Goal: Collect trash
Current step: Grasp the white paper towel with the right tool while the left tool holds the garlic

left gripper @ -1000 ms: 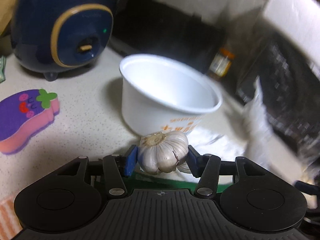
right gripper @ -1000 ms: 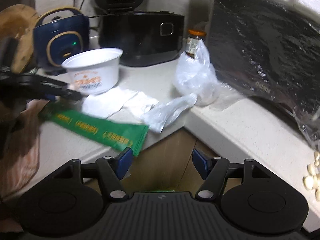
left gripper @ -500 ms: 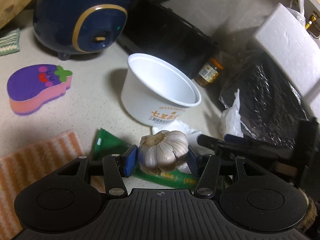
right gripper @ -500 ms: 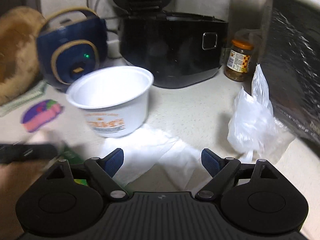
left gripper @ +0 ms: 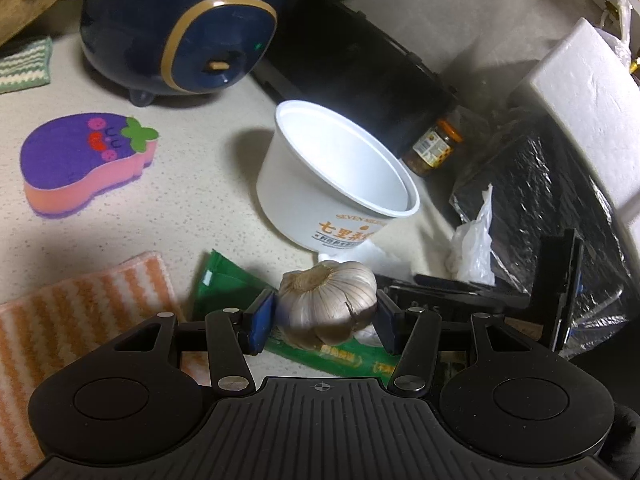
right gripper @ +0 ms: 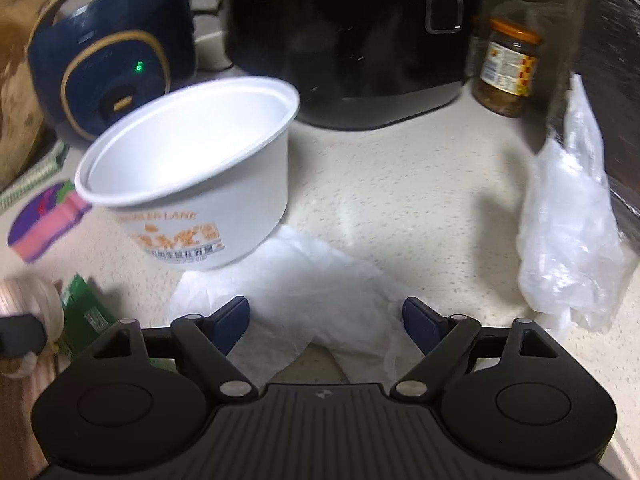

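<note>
My left gripper point(left gripper: 324, 320) is shut on a garlic bulb point(left gripper: 328, 304), held just above a green packet point(left gripper: 228, 284) on the speckled counter. Beyond it stands an empty white paper bowl point(left gripper: 336, 184) with orange print. In the right wrist view the bowl point(right gripper: 192, 184) is at upper left, and a flat white tissue point(right gripper: 304, 292) lies in front of it. My right gripper point(right gripper: 324, 318) hangs low over that tissue with its jaws closing. The tissue lies between the fingers, but the pads do not press it. A crumpled clear plastic bag point(right gripper: 568, 248) sits to the right.
A blue appliance point(left gripper: 180, 28), a black cooker point(right gripper: 348, 40) and a jar point(right gripper: 508, 68) line the back. An eggplant sponge point(left gripper: 84, 160) and a striped orange cloth point(left gripper: 80, 320) lie left. A black foil sheet point(left gripper: 560, 208) and a white foam box point(left gripper: 584, 92) fill the right.
My right gripper moved in from the counter's edge toward the bowl and sank over the tissue; its jaws widened, then narrowed. My left gripper kept the garlic and rolled slightly.
</note>
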Demonstrator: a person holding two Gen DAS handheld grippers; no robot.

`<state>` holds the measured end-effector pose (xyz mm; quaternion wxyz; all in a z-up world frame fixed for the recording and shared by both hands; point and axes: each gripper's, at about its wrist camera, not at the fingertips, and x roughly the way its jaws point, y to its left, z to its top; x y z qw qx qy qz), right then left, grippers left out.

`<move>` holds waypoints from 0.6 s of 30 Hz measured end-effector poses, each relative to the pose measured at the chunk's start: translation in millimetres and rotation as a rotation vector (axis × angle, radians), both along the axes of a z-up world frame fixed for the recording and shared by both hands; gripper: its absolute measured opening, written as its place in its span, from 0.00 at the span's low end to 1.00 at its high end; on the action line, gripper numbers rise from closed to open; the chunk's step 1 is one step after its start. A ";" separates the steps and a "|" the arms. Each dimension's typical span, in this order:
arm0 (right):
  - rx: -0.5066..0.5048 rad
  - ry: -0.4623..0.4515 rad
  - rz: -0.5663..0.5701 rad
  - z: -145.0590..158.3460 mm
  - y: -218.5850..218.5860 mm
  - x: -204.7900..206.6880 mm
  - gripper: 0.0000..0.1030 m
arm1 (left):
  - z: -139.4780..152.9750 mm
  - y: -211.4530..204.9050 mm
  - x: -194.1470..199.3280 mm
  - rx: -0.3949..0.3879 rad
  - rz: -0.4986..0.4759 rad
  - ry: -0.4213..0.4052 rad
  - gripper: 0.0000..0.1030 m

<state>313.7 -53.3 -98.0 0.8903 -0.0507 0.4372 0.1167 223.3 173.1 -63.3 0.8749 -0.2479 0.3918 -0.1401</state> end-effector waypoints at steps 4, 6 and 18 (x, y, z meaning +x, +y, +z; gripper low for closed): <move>0.034 0.014 0.061 9.0 1.7 0.8 0.11 | -0.8 -5.5 1.7 0.002 -0.008 0.006 0.56; 0.073 0.007 0.061 16.6 -2.0 -0.8 0.10 | -0.1 -8.3 1.8 0.000 -0.011 0.004 0.56; 0.226 -0.228 -0.059 99.2 -64.2 -42.4 0.10 | -0.6 -26.6 -5.2 0.004 -0.039 0.010 0.56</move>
